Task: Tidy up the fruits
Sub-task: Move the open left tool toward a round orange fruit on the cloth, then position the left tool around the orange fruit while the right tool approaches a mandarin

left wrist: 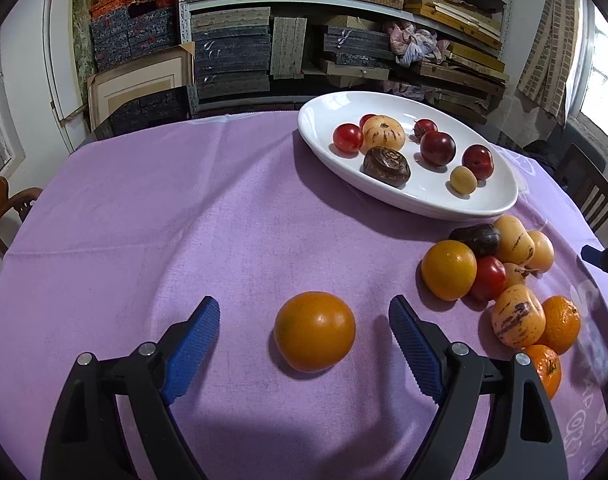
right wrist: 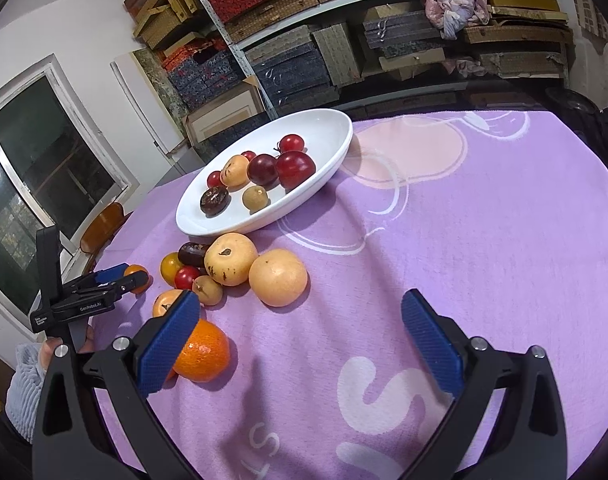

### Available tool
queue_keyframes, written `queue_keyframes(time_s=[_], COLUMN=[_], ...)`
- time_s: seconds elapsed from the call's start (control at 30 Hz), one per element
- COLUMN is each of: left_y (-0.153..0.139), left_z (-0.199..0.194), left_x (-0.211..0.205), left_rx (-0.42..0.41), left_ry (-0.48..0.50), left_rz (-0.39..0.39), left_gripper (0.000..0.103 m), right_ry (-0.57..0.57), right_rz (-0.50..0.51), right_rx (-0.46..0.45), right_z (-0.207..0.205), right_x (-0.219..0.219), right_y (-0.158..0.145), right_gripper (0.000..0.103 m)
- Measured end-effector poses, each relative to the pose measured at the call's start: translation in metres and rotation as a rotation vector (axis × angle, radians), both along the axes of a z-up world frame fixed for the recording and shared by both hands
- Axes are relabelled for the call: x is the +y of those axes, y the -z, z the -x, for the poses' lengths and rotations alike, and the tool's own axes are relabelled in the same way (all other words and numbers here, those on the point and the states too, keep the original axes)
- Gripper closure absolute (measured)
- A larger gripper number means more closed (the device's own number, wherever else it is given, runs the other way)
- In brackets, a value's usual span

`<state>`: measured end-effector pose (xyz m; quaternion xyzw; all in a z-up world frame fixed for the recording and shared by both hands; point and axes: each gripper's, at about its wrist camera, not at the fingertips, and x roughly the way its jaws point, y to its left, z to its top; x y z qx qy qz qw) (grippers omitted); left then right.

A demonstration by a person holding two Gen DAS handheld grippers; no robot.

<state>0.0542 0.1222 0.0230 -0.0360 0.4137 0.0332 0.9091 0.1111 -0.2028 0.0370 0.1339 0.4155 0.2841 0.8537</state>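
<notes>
Fruits are lying in the white dish (left wrist: 416, 200) and loose on the purple cloth (left wrist: 143, 220).
Left view: the left gripper (left wrist: 304, 312), jaws wide, is framing one orange (left wrist: 314, 331) untouched; right view: the right gripper (right wrist: 299, 312) is standing wide over bare cloth, beside a mandarin (right wrist: 203, 354).

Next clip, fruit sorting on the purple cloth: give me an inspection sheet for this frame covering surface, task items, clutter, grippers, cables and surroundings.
Surface: purple tablecloth with white print, lightly creased.
Job's things: white oval dish holds red, yellow and dark fruits; fruit pile lies on the cloth beside it; lone orange fruit sits apart, between the left gripper's fingers, untouched.
Clutter: nothing seen.
Grippers: left gripper open around the lone orange fruit; right gripper open, empty, a mandarin beside its left finger.
Cables: nothing seen.
Surroundings: shelves of stacked boxes, window, wooden chairs.
</notes>
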Motion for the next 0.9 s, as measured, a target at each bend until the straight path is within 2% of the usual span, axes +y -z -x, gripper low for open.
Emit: queue_keyframes(time_s=[0.1, 0.17, 0.3, 0.53, 0.63, 0.77, 0.9], left_y=[0.001, -0.001, 0.000, -0.002, -0.002, 0.001, 0.004], left_z=[0.006, 0.010, 0.011, 0.007, 0.006, 0.004, 0.001], left_x=[0.000, 0.005, 0.013, -0.004, -0.008, -0.005, -0.003], left_rx=[-0.011, -0.034, -0.023, -0.026, -0.028, -0.015, 0.004], left_ry=[-0.007, -0.024, -0.046, 0.001, 0.028, 0.020, 0.007], left_rz=[-0.011, 0.006, 0.048, -0.016, -0.014, 0.007, 0.019], left_gripper=[0.016, 0.016, 0.017, 0.017, 0.023, 0.023, 0.023], right_ry=[-0.001, -0.003, -0.006, -0.016, -0.033, -0.118, -0.255], right_rz=[0.003, 0.007, 0.018, 0.031, 0.035, 0.042, 0.163], right_rx=[-0.001, -0.006, -0.017, -0.012, -0.016, -0.035, -0.117], right_z=[0.000, 0.001, 0.002, 0.003, 0.005, 0.013, 0.037], right_x=[0.000, 0.001, 0.002, 0.005, 0.009, 0.021, 0.058], right_y=[0.000, -0.001, -0.002, -0.001, -0.001, -0.003, -0.007], right_gripper=[0.004, 0.004, 0.004, 0.004, 0.004, 0.004, 0.004])
